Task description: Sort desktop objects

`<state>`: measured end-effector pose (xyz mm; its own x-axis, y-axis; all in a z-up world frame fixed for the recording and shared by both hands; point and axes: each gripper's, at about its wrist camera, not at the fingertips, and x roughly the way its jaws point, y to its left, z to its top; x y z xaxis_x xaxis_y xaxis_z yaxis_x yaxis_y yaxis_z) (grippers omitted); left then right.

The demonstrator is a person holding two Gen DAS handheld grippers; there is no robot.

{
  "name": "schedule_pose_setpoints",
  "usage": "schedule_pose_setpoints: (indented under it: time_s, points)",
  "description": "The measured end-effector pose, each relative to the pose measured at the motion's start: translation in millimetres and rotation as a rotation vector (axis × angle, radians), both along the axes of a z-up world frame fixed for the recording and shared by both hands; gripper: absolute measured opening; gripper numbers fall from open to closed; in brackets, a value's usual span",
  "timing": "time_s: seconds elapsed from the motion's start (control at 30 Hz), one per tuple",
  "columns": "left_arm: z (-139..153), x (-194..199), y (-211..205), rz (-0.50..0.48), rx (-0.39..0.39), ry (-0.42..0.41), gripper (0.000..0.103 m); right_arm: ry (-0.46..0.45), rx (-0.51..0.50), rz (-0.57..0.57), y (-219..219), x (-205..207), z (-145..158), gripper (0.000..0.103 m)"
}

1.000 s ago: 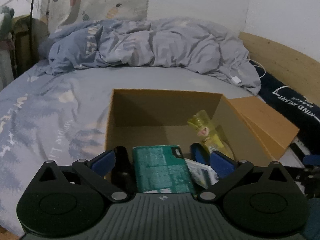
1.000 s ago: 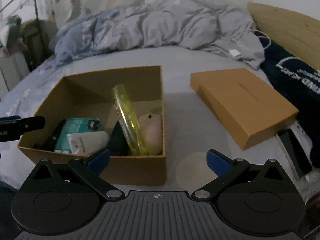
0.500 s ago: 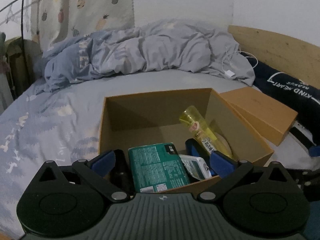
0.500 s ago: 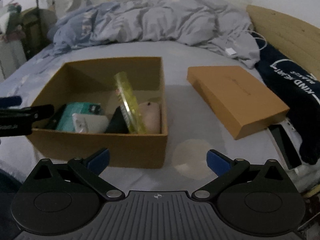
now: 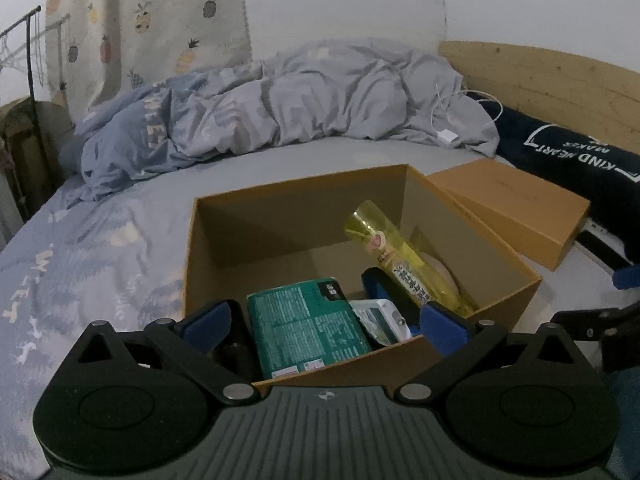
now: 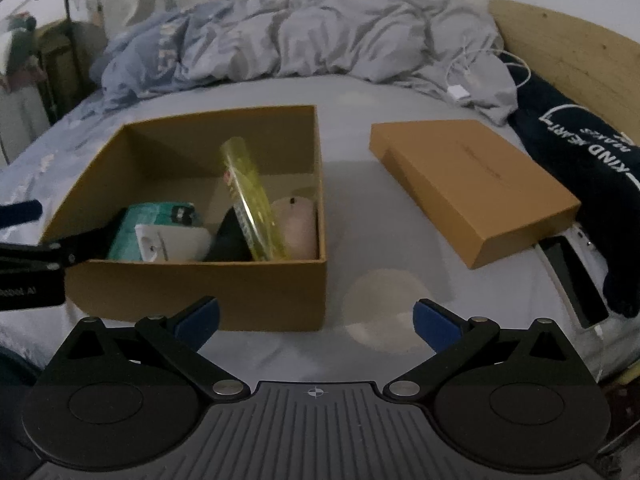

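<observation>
An open cardboard box (image 5: 300, 188) (image 6: 200, 288) sits on the bed. Inside lie a green packet (image 5: 308, 328) (image 6: 160, 212), a white plug adapter (image 5: 380, 316) (image 6: 172, 242), a yellow bottle (image 5: 400, 264) (image 6: 250, 200) leaning on a beige round item (image 6: 296, 228), and a black object (image 6: 228, 240). My left gripper (image 5: 326, 322) is open, hovering just before the box's near wall, with nothing held. My right gripper (image 6: 316, 318) is open over the sheet at the box's front right corner, empty.
The box lid (image 5: 512, 208) (image 6: 472, 184) lies to the right of the box. Beyond it are a dark pillow (image 6: 580, 148), a phone (image 6: 576, 280) and a wooden headboard (image 5: 540, 76). A crumpled duvet (image 5: 280, 108) and a charger cable (image 6: 460, 92) lie behind.
My left gripper has drawn back and up from the box, so its near wall now shows. The right gripper has barely shifted. Both stayed open.
</observation>
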<state>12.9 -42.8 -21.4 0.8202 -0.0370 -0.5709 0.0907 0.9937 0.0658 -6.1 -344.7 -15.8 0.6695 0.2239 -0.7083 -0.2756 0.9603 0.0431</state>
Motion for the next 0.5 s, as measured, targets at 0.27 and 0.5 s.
schedule_pose_setpoints:
  time_s: [0.27, 0.5]
  points:
    - [-4.4, 0.5, -1.5, -0.008, 0.009, 0.015, 0.103, 0.005, 0.012, 0.009, -1.6, 2.4, -3.6, 0.103]
    - [-8.3, 2.2, -1.8, -0.011, 0.013, 0.027, 0.103, 0.022, 0.029, 0.026, -1.6, 6.6, -8.0, 0.103]
